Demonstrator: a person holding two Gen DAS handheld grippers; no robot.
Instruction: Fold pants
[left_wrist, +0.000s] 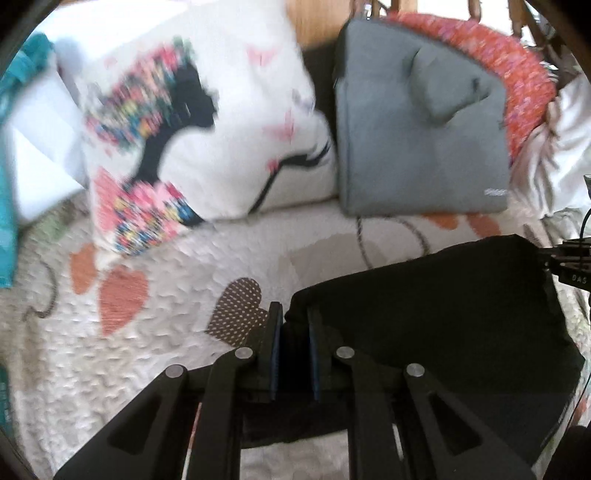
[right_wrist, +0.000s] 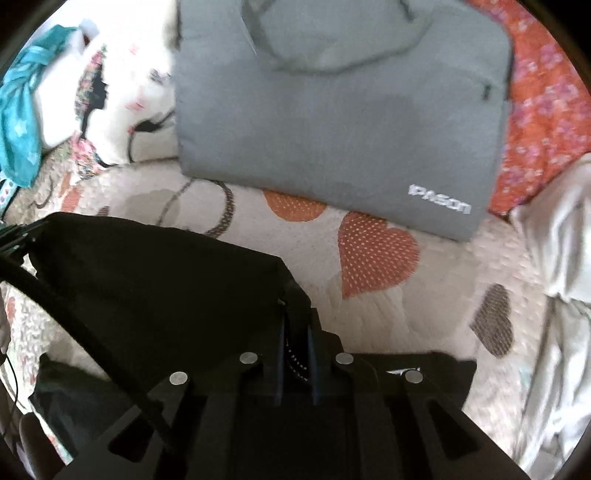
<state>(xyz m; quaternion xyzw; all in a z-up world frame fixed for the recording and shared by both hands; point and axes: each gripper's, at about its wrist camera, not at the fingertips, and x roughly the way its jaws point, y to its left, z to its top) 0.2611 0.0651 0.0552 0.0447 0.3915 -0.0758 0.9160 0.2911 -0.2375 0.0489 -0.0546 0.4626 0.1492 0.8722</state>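
The black pants (left_wrist: 436, 317) lie on a cream quilt with orange hearts (left_wrist: 122, 302), stretched between my two grippers. My left gripper (left_wrist: 294, 314) is shut on the pants' left corner. The right gripper shows at the right edge of the left wrist view (left_wrist: 570, 266). In the right wrist view my right gripper (right_wrist: 297, 317) is shut on the right corner of the pants (right_wrist: 155, 288), and more black fabric lies under it. The left gripper's fingers (right_wrist: 14, 236) show at the left edge.
A grey laptop bag (right_wrist: 332, 110) and a white printed pillow (left_wrist: 192, 125) lean at the back of the quilt (right_wrist: 424, 314). An orange knitted throw (right_wrist: 543, 103) and pale cloth (right_wrist: 554, 258) lie to the right. Teal fabric (right_wrist: 18, 122) lies far left.
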